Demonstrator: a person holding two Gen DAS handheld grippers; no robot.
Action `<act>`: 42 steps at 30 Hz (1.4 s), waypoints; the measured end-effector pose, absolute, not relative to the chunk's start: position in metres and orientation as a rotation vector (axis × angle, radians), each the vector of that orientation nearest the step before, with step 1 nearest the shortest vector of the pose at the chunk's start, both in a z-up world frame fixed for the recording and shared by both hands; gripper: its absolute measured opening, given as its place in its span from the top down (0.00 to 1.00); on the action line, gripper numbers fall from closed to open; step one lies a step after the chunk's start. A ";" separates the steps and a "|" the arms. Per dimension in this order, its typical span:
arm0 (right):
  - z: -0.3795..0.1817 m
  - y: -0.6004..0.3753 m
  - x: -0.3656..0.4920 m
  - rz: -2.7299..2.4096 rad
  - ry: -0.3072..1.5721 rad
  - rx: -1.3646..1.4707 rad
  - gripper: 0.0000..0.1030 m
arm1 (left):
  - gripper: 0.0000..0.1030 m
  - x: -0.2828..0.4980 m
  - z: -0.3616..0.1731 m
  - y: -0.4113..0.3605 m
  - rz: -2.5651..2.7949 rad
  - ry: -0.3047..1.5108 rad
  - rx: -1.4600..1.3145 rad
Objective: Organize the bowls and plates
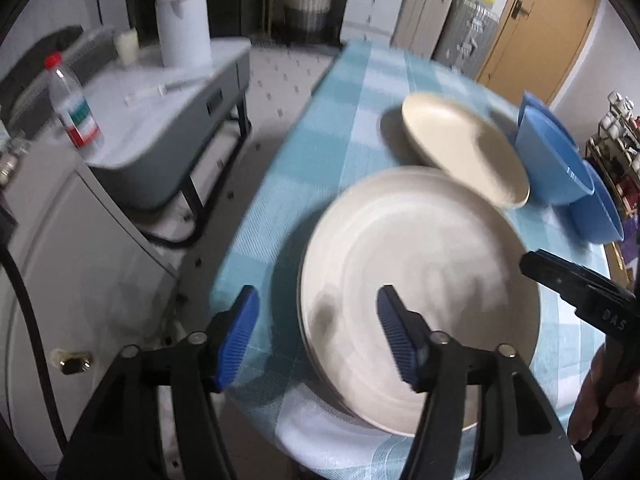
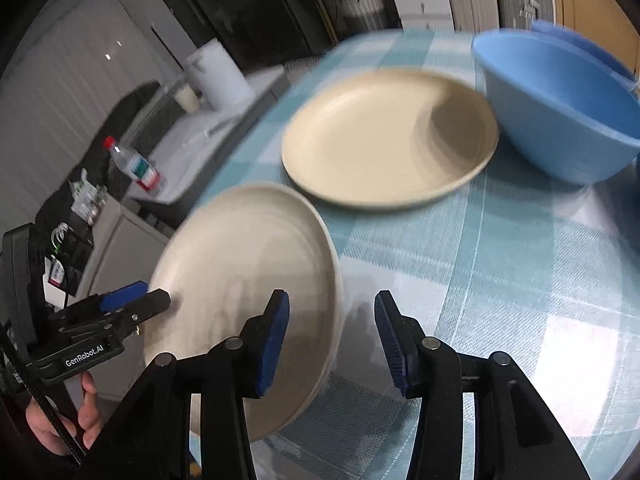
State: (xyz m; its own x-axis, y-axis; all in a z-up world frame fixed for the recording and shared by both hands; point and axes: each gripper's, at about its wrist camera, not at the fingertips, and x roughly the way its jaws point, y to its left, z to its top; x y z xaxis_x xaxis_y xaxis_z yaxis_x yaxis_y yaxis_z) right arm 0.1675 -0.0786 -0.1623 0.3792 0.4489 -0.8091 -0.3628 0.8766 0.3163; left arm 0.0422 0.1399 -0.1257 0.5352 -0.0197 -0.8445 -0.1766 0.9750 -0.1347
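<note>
A stack of large white plates [image 1: 420,280] [image 2: 248,280] lies at the near left corner of the checked table [image 1: 340,128]. My left gripper [image 1: 318,332] is open, with the stack's left rim between its blue pads [image 1: 240,332] and no contact. My right gripper [image 2: 332,332] is open astride the right rim, one pad over the plate and the other beside it. A cream plate [image 1: 464,152] [image 2: 388,140] sits just beyond the stack. Blue bowls [image 1: 556,160] [image 2: 560,112] stand further right. A black finger [image 1: 560,284] of the right gripper reaches in from the right.
A grey side cabinet [image 1: 168,120] left of the table holds a white jug [image 1: 182,24] and a red-capped bottle [image 1: 74,108]. Tiled floor runs between the two. Suitcases [image 1: 440,20] and a door stand behind the table. A hand [image 2: 80,412] holds the left gripper [image 2: 156,298].
</note>
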 end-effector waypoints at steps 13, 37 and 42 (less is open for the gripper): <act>-0.082 -0.120 0.122 0.409 0.721 0.094 0.31 | 0.16 0.015 -0.048 0.091 0.066 0.701 -0.095; -0.010 -0.214 0.027 0.153 0.396 0.048 0.04 | 0.07 0.001 0.000 -0.025 -0.084 0.498 0.031; -0.009 -0.225 0.013 0.133 0.372 0.049 0.01 | 0.02 -0.002 -0.003 -0.031 -0.085 0.492 0.022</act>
State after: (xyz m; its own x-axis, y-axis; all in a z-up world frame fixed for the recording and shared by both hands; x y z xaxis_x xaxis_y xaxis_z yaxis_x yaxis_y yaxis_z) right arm 0.0134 -0.2251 -0.0088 0.9230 0.1382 -0.3592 -0.1201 0.9901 0.0724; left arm -0.0019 -0.0309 -0.0035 0.8777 -0.0761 -0.4731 0.0869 0.9962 0.0009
